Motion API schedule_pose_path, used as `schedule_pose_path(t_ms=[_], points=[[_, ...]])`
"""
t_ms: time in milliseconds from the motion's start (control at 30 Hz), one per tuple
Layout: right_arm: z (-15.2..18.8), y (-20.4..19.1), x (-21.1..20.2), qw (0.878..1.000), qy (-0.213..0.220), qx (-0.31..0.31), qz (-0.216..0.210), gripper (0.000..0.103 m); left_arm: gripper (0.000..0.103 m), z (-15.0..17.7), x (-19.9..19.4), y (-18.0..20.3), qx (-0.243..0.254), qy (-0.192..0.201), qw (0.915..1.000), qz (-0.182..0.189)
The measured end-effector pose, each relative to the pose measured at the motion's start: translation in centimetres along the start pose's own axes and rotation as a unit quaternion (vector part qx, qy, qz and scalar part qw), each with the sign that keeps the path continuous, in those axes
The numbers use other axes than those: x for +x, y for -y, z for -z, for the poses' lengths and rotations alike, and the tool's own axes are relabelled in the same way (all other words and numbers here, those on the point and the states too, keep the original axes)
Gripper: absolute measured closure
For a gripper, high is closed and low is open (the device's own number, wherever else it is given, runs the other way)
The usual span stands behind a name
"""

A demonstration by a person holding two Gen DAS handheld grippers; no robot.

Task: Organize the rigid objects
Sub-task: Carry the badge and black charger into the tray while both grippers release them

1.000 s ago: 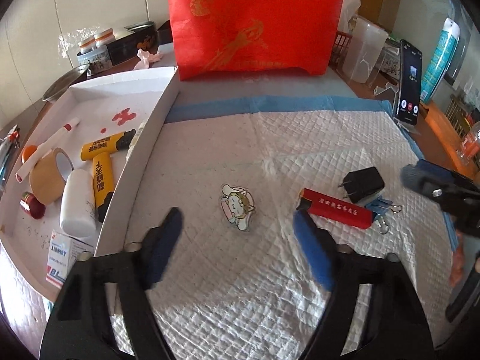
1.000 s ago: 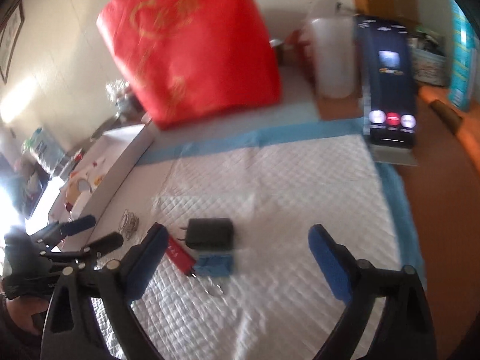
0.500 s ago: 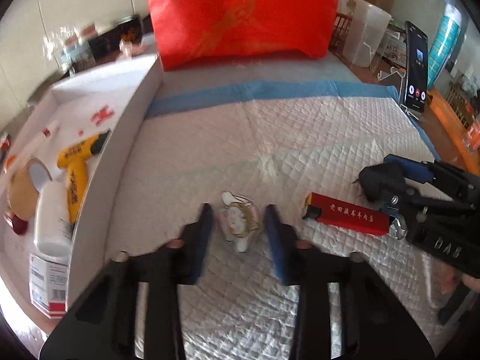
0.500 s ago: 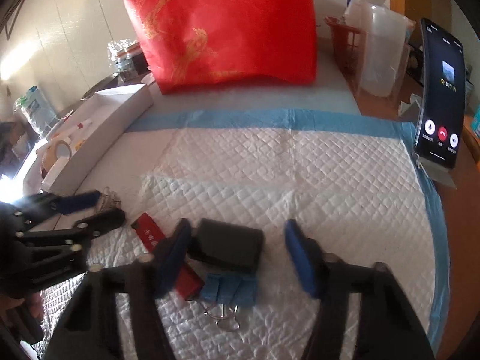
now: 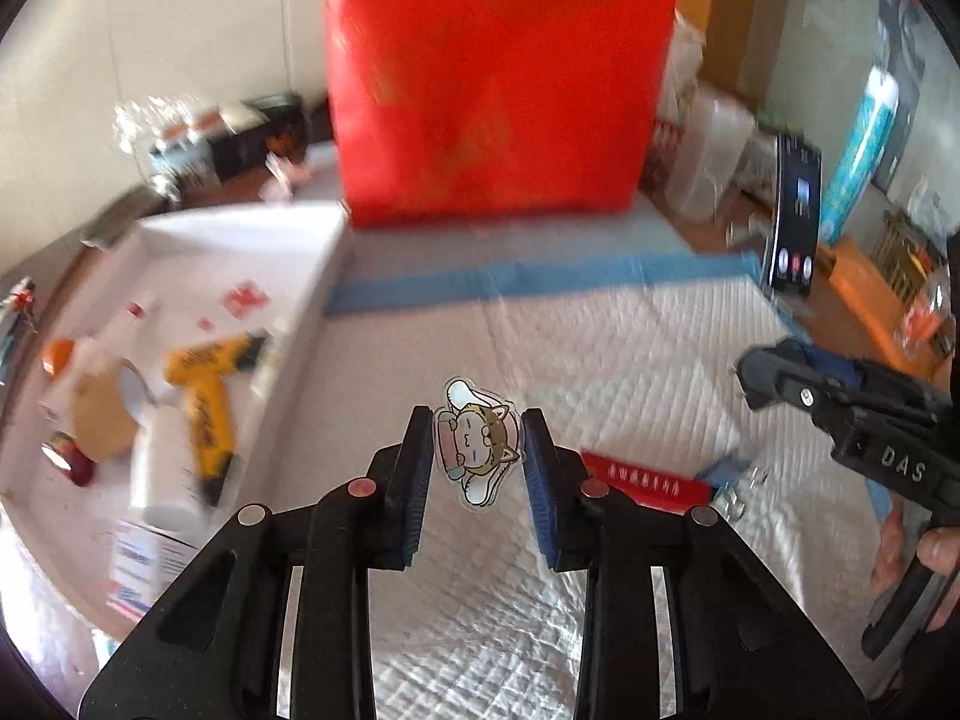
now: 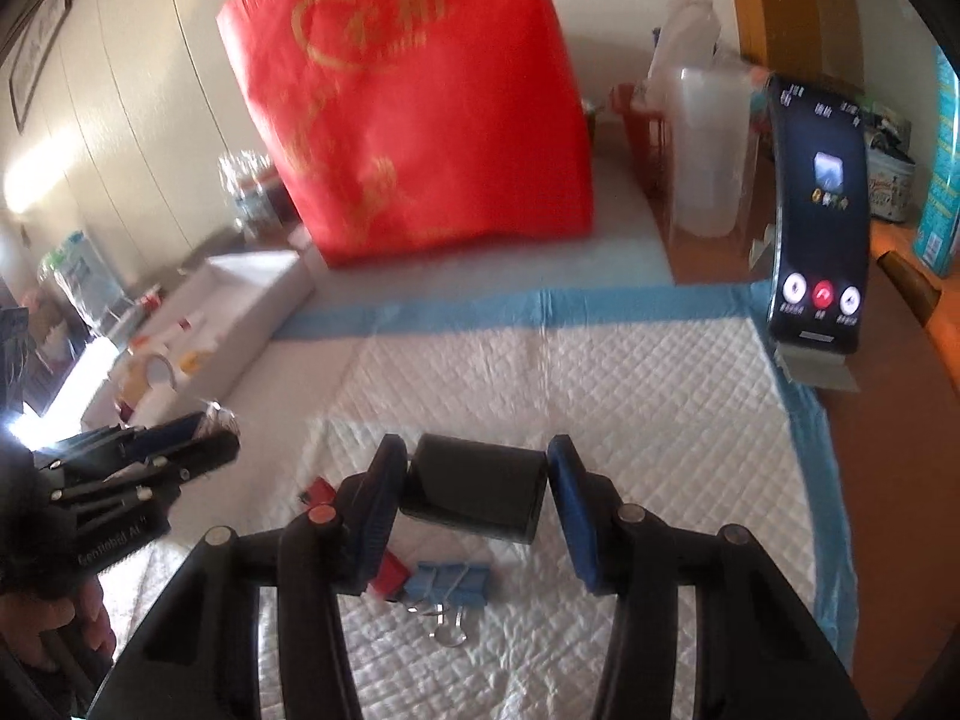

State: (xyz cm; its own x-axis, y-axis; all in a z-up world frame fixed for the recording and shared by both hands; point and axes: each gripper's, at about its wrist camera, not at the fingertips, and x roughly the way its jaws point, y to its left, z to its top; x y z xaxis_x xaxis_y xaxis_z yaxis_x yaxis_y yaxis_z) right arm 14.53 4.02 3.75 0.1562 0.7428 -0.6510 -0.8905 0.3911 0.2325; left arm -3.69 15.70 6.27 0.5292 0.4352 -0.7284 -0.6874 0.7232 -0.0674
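Observation:
My left gripper (image 5: 477, 441) is shut on a cartoon cat charm (image 5: 477, 447) and holds it above the white quilted pad (image 5: 600, 330). My right gripper (image 6: 477, 474) is shut on a black charger block (image 6: 474, 489), lifted off the pad. A red bar (image 5: 645, 480) and blue binder clips (image 6: 444, 585) lie on the pad below. The white tray (image 5: 312, 300) at the left holds a yellow tool (image 5: 207, 384), a tape roll, a white bottle and small boxes. The right gripper also shows at the right of the left wrist view (image 5: 750, 384).
A big red bag (image 6: 414, 114) stands at the back of the pad. A phone on a stand (image 6: 819, 222) is at the right edge. Clear plastic containers (image 6: 705, 150) and jars stand behind. The tray's right wall borders the pad.
Both grippers have closed on their objects and lifted them: the left on the cat charm, the right on the charger block. The views have tilted up.

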Motion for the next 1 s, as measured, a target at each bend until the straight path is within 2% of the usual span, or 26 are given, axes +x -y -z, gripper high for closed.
schedule_pose_path(t_ms=[233,533,667,833,1000], points=[[-1.5,-0.8,-3.4,0.999,0.050,0.001,-0.018,0.054,0.074,-1.6,-4.2,-2.5,-0.030,0.057,0.9977,-0.022],[-4.2,-2.2,-7.4,0.994,0.108,-0.007,-0.031,0.054,0.074,-1.0,-7.4,-7.0,-0.083,0.085,0.9915,-0.053],[-5.7,-3.2,-8.7,0.990,0.131,-0.017,-0.041,0.054,0.074,-0.8,-8.4,-8.4,-0.092,0.090,0.9890,-0.073],[-7.2,-5.3,-8.4,0.988,0.140,-0.027,-0.063,0.054,0.074,-0.2,-9.6,-10.7,-0.103,0.092,0.9855,-0.098],[-7.9,-8.7,-6.0,0.986,0.116,-0.035,-0.112,0.054,0.074,0.5,-10.5,-14.8,-0.132,0.092,0.9786,-0.128]])
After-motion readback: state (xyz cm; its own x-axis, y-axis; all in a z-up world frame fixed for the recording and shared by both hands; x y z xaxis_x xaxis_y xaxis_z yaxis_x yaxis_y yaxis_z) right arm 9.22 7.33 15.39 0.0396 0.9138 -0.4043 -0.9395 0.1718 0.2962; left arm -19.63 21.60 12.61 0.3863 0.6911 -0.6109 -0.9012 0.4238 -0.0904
